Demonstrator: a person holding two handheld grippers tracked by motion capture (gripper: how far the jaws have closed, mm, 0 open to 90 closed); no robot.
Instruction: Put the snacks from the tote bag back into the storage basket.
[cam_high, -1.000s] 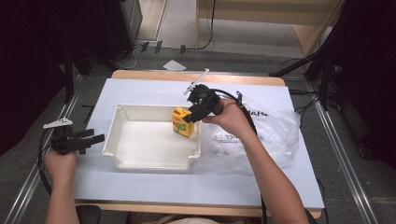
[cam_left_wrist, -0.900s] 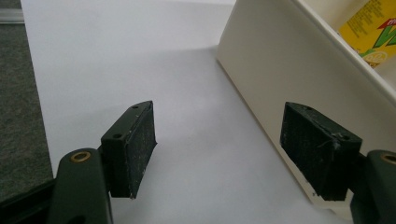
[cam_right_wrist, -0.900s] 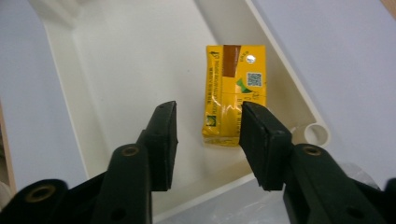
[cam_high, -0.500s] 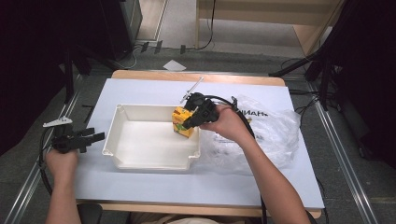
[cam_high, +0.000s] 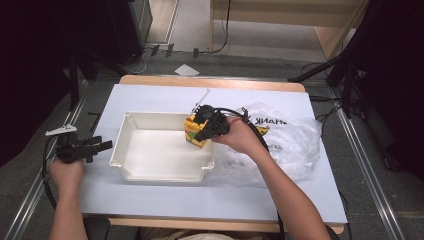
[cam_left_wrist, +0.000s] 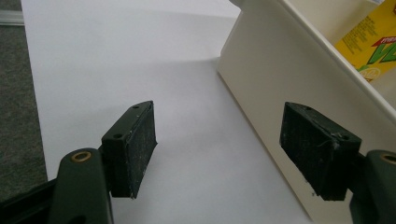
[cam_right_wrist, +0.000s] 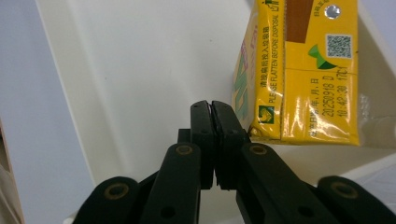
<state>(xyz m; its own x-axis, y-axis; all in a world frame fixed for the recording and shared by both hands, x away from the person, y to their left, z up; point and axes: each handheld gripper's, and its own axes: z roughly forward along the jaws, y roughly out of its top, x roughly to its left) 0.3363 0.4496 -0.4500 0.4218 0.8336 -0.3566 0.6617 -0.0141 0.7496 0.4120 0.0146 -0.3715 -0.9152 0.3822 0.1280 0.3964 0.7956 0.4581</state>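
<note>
Right gripper view gives me the clearest read: the right gripper (cam_right_wrist: 213, 114) has just been closing and its jaws now sit pressed pad to pad with nothing between them, the yellow drink carton (cam_right_wrist: 299, 74) standing just beside them to the right, inside the white tray (cam_right_wrist: 140, 70). In the high view the carton (cam_high: 192, 136) stands against the tray's far right corner, with my right gripper (cam_high: 202, 134) at its top edge and the crinkled clear plastic bag (cam_high: 292, 140) lying on the table to the right of the tray (cam_high: 160, 172). My left gripper (cam_high: 102, 146) hangs off the tray's left wall with its jaws spread wide and holding nothing; in the left gripper view its flat black pads (cam_left_wrist: 135, 149) frame the tray's outer wall (cam_left_wrist: 261, 93) without touching it. I judge the step to be settling the carton in the tray using the shut tips, so I would push low and gently on a flat face, since a tall, glossy, waxed box can tip or slide on the smooth, hard plastic floor. The carton is a sharp-edged rectangular block with a folded seam; the tray is a matte cream tub with a rolled rim.
</note>
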